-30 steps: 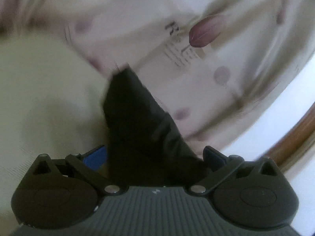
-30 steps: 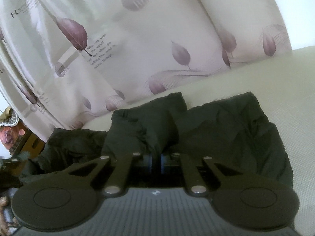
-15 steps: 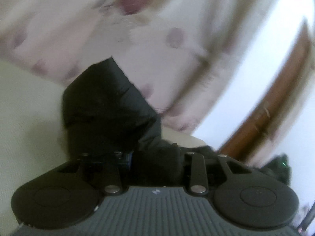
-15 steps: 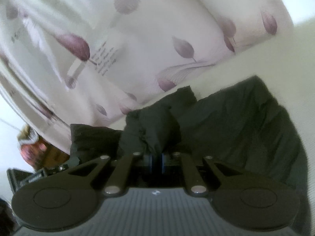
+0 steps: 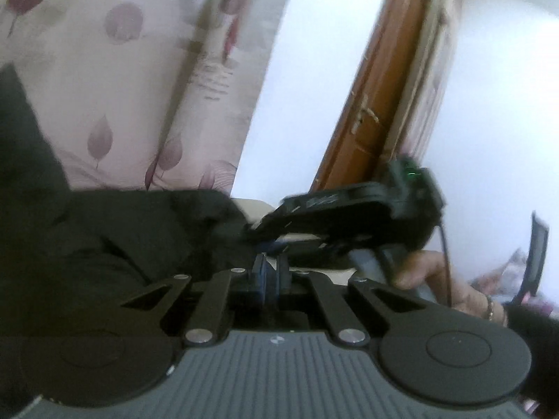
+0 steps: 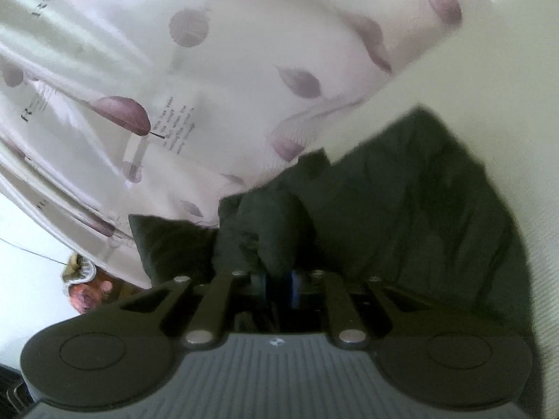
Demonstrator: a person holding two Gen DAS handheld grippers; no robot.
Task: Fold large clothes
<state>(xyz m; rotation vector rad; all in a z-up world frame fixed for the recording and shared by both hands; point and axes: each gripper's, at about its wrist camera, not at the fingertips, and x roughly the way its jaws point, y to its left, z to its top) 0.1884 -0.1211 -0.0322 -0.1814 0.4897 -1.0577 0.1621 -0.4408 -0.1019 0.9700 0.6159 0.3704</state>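
Dark garment [image 6: 401,216] lies spread on a cream bed [image 6: 489,80], its far edge reaching toward the curtain side; in the left wrist view the same cloth [image 5: 115,237] fills the lower left. The right gripper [image 6: 276,281] has its fingers clenched on a bunched fold of the fabric, which bulges up just ahead of them. The left gripper [image 5: 270,272] has its fingers drawn together, though whether cloth sits between them I cannot tell. A pale curtain [image 6: 216,70] printed with mauve leaves and lettering hangs behind the bed. Beyond it stand a white wall [image 5: 304,80] and a brown wooden door [image 5: 377,80]. The view is blurred.
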